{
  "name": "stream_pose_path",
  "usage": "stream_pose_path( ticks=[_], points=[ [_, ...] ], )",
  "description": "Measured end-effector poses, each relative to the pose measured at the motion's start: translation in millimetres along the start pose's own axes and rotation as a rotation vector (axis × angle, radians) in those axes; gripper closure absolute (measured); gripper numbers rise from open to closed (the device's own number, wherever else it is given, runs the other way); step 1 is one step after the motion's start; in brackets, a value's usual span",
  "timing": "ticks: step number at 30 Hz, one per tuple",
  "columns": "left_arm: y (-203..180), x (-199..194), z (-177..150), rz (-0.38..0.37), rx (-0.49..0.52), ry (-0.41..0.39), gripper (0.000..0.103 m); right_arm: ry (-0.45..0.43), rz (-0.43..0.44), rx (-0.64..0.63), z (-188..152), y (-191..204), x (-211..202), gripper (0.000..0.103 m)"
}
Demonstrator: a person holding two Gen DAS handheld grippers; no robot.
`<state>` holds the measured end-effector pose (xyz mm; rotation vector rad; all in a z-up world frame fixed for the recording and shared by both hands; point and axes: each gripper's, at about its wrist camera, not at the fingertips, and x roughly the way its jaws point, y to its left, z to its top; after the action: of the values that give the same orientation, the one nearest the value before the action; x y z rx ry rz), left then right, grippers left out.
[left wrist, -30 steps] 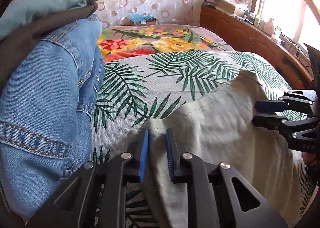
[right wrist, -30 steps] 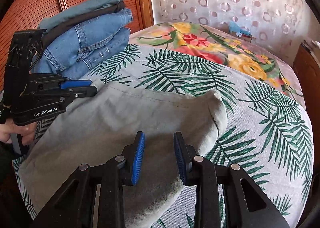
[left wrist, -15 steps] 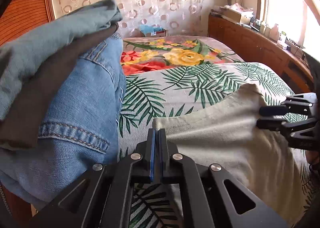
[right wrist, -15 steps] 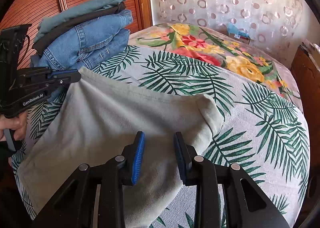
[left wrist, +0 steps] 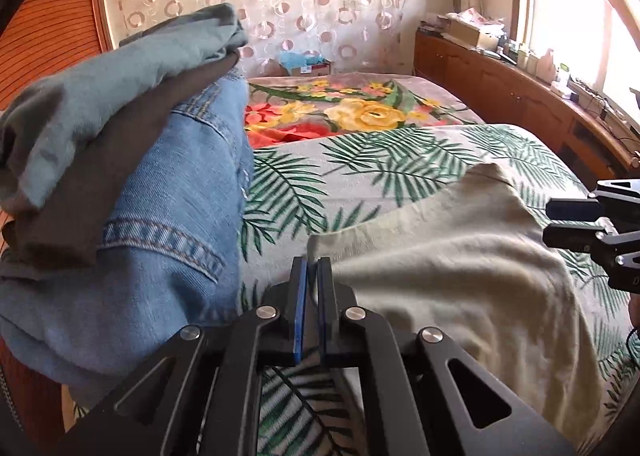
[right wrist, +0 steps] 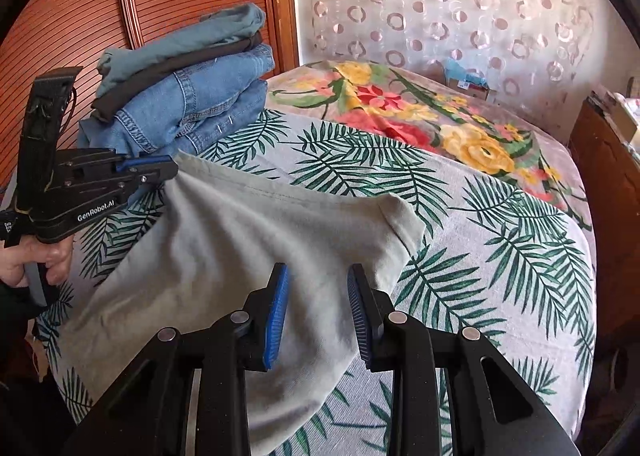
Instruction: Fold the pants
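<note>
Pale grey-green pants (right wrist: 240,252) lie folded on the palm-leaf bedspread. My left gripper (left wrist: 312,268) is shut on the pants' near left corner (left wrist: 320,246) and lifts it slightly; it also shows in the right wrist view (right wrist: 172,171), where the cloth pulls up to its tips. My right gripper (right wrist: 316,284) is open, its jaws spread just above the pants' right side, holding nothing. It also shows at the right edge of the left wrist view (left wrist: 560,221).
A stack of folded jeans and trousers (right wrist: 188,95) stands on the bed's left, close by the left gripper (left wrist: 120,191). A floral blanket (right wrist: 420,115) lies beyond. A wooden cabinet (left wrist: 520,95) runs along the right wall, a wooden headboard (right wrist: 80,15) behind the stack.
My left gripper has shut on the pants' corner and pulled it left toward the jeans stack, lifting it. The right gripper stays open over the pants.
</note>
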<state>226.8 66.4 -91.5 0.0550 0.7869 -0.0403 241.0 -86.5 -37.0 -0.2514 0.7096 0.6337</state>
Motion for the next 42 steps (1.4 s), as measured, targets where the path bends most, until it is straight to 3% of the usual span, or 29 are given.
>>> stream_pose_path(
  ticks=[1, 5, 9, 12, 21, 29, 42],
  points=[
    [-1, -3, -2, -0.006, 0.001, 0.003, 0.097, -0.004, -0.003, 0.000, -1, 1, -5, 0.072],
    [-6, -17, -12, -0.044, 0.005, 0.010, 0.076, -0.023, -0.011, 0.005, -7, 7, -22, 0.072],
    [-11, -32, -25, -0.067, 0.017, 0.009, 0.047, -0.037, -0.017, 0.015, -19, 18, -40, 0.072],
    [-10, -42, -36, -0.091, 0.014, 0.009, 0.034, -0.049, -0.020, 0.023, -29, 26, -51, 0.072],
    [-14, -79, -78, -0.117, 0.017, -0.004, 0.034, -0.060, -0.009, 0.070, -68, 54, -73, 0.061],
    [-24, -97, -115, -0.167, 0.014, 0.030, 0.038, -0.051, -0.062, 0.069, -99, 70, -80, 0.056],
    [-28, -102, -133, -0.220, -0.023, 0.060, 0.076, -0.044, -0.057, 0.085, -125, 78, -95, 0.056]
  ],
)
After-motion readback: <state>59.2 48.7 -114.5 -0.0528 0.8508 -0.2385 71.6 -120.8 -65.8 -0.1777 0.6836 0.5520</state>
